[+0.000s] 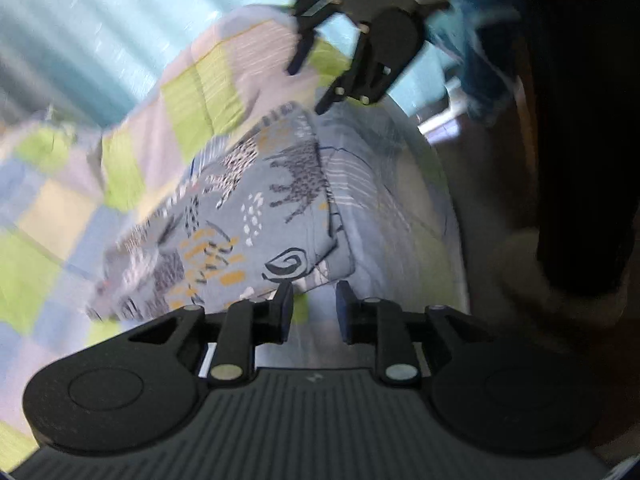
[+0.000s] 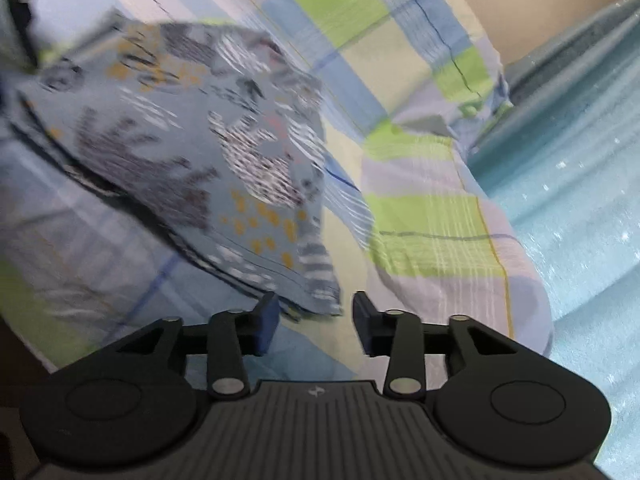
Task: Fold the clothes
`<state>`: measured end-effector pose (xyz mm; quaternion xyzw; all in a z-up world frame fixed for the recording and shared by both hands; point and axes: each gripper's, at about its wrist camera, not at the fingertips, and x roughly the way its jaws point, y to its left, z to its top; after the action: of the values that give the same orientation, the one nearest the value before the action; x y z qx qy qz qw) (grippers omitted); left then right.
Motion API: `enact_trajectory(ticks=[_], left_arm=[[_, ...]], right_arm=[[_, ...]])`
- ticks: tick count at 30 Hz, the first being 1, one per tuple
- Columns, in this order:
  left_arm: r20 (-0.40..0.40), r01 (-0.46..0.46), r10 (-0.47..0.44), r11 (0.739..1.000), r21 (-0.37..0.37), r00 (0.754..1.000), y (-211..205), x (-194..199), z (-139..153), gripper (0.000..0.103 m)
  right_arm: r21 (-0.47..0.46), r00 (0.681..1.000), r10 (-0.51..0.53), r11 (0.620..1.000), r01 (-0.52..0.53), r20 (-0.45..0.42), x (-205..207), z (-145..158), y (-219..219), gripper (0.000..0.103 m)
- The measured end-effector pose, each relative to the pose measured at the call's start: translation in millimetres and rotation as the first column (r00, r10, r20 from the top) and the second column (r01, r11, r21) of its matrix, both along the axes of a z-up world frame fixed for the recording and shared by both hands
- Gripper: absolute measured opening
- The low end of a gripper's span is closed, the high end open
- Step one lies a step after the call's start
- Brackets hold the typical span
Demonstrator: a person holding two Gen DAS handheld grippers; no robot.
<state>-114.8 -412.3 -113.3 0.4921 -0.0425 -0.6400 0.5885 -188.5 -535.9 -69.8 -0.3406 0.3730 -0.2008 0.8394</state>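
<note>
A folded blue-grey garment (image 1: 256, 216) printed with dark animals and orange dots lies on a checked bedsheet (image 1: 192, 92). In the left wrist view, my left gripper (image 1: 314, 300) stands open at the garment's near edge, with nothing between its fingers. My right gripper (image 1: 310, 88) is open over the garment's far end. In the right wrist view, the garment (image 2: 192, 160) fills the left half. Its near corner lies just in front of the gap of my right gripper (image 2: 316, 312), whose pads do not press on it.
The green, blue and lilac sheet (image 2: 420, 208) bunches into a ridge to the right. Sparkly turquoise fabric (image 2: 580, 200) lies beyond it. A person's dark trouser leg (image 1: 580, 140) stands at the right edge, with a blue cloth (image 1: 476, 56) near it.
</note>
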Motion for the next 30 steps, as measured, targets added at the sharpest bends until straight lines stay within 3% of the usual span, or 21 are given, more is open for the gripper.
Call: enact_trajectory(ticks=[4,7,9,14,17,18,19,20,27,30], left_arm=[[0.203,0.101,-0.095,0.995,-0.022,0.975,3.9,-18.6,-17.7,0.03],[0.295,0.141,-0.122,0.989,-0.041,0.948,0.6,-26.3,-28.0,0.045],[0.335,0.16,-0.138,0.986,-0.04,0.932,-2.4,-28.9,-34.5,0.048],[0.3,0.145,-0.132,0.989,-0.024,0.945,-15.9,-28.9,-30.5,0.045],[0.198,0.103,-0.097,0.995,-0.018,0.975,-17.5,-21.0,-17.7,0.037],[0.19,0.088,-0.081,0.996,-0.03,0.978,-17.1,-18.8,-14.1,0.029],[0.215,0.069,-0.057,0.997,-0.047,0.975,-16.8,-17.6,-12.9,0.014],[0.23,0.049,-0.036,0.998,-0.051,0.973,-17.6,-15.6,-12.2,0.011],[0.294,0.076,-0.056,0.996,-0.056,0.954,-22.2,-21.5,-24.5,0.012],[0.253,0.044,-0.024,0.996,-0.073,0.967,-25.8,-22.6,-14.4,0.006]], right_arm=[[0.005,0.999,0.034,0.999,-0.034,-0.012,-3.4,-3.2,12.4,0.048],[0.024,0.999,0.034,0.999,-0.034,-0.008,-1.4,-3.3,12.7,0.048],[0.036,0.999,0.034,0.999,-0.034,-0.004,0.2,-3.2,11.4,0.049],[0.039,0.999,0.035,0.999,-0.036,0.011,-0.5,-4.1,11.5,0.049],[0.042,0.999,0.036,0.998,-0.037,0.019,-0.9,-4.6,11.5,0.049],[0.044,0.999,0.032,0.998,-0.033,0.024,-1.7,-4.2,10.4,0.05],[0.048,0.999,0.028,0.998,-0.029,0.028,-2.6,-3.8,9.4,0.05],[0.051,0.999,0.023,0.998,-0.024,0.032,-3.5,-3.5,8.4,0.051],[0.047,0.999,0.03,0.998,-0.032,0.039,-2.4,-3.0,10.6,0.053],[0.05,0.999,0.024,0.998,-0.026,0.036,-2.1,-4.2,8.8,0.06]])
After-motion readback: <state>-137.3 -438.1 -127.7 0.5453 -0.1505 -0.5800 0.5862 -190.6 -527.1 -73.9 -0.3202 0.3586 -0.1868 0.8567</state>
